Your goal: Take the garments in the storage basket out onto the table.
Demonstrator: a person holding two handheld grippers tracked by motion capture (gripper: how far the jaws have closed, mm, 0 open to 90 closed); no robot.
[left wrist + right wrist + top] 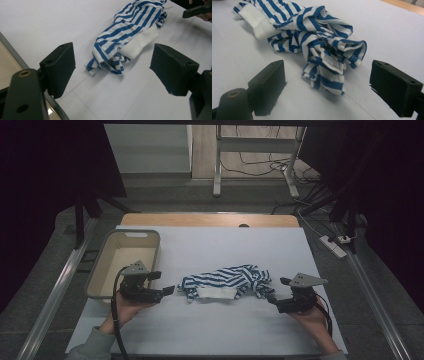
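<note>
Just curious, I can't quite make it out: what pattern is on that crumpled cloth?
Blue and white stripes on the cloth, with a plain white patch; clearest in the right gripper view.

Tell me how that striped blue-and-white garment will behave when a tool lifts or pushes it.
The striped garment lies crumpled in soft folds, so it will probably droop and unfurl when lifted. Pushed, it would likely bunch rather than slide whole. It looks like thin fabric, so probably light, and its care label suggests clothing.

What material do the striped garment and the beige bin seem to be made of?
Striped garment: looks like soft knit cotton or similar; it crumples into loose folds, has a matte surface, and carries a sewn care label. The exact fibre cannot be told.
Beige bin: probably moulded plastic; it has smooth, rounded walls, a grey rim, and a handle slot cut into the far wall.
</note>
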